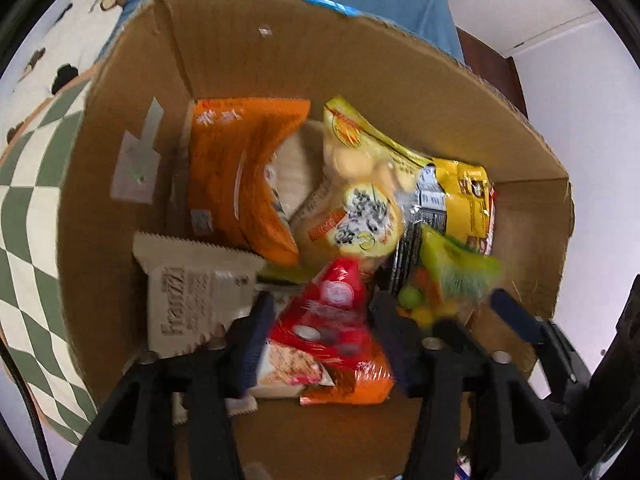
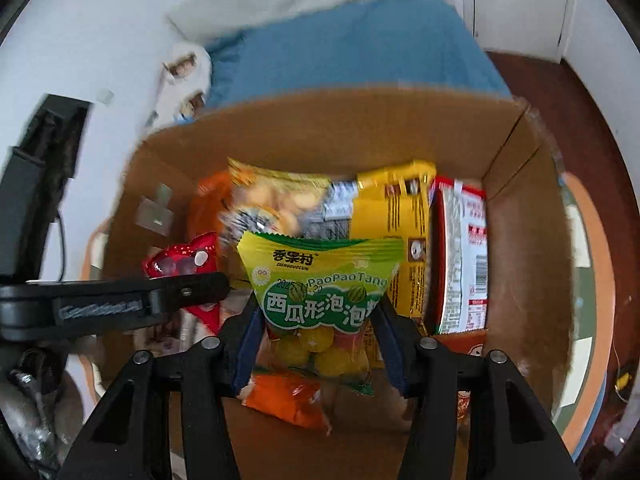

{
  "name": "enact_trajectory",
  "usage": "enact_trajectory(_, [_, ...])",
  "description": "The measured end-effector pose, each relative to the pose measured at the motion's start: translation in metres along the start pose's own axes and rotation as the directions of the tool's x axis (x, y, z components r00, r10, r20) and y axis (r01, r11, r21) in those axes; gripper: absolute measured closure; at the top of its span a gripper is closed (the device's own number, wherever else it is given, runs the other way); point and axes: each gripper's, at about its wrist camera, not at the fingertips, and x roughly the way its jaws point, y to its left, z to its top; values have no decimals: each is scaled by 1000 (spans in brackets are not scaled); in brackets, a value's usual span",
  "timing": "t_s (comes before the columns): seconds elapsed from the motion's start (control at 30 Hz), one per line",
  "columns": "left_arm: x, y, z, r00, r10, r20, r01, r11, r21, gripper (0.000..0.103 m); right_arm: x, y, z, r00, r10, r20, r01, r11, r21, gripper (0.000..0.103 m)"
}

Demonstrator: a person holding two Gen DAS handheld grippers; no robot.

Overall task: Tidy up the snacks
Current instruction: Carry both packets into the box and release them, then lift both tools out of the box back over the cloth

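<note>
The snacks sit in a brown cardboard box (image 1: 224,60), and two more are held over it. The left claw (image 1: 320,312) pinches a red and orange snack pack (image 1: 332,336) between its two fingers (image 1: 256,320), just above the packs in the box. The right claw (image 2: 316,312) pinches a green bag of round candy (image 2: 320,280), with one finger on each side of the bag. The bag hangs over the open box, and the left claw shows just beside it in the right wrist view.

Down in the box, an orange pack (image 1: 240,172) stands near the left wall. A yellow bag of cookies (image 1: 356,184) leans beside it. A shiny yellow pack (image 1: 464,196) lies next to that. A tan wafer pack (image 1: 192,296) rests near the front left. A red and white noodle pack (image 2: 460,256) stands against the right wall. The box sits on a green and white checkered cloth (image 1: 24,224). A blue cloth (image 2: 352,52) lies behind the box.
</note>
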Motion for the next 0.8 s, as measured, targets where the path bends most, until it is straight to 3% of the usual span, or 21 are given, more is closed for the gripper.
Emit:
enact_trajectory(0.03, [-1, 0, 0, 1000, 21, 15, -21, 1000, 8, 23, 2, -1, 0, 1000, -14, -5, 14, 1000, -6, 12])
enact_trajectory(0.07, [-2, 0, -1, 999, 37, 28, -38, 999, 15, 12, 4, -2, -1, 1000, -25, -7, 25, 1000, -13, 10])
enact_trajectory(0.33, [-5, -3, -10, 995, 57, 79, -60, 997, 46, 12, 1, -25, -4, 999, -53, -6, 54, 998, 29, 7])
enact_trajectory(0.8, [-30, -22, -52, 967, 118, 226, -143, 985, 97, 12, -28, -35, -27, 986, -165, 30, 164, 986, 28, 7])
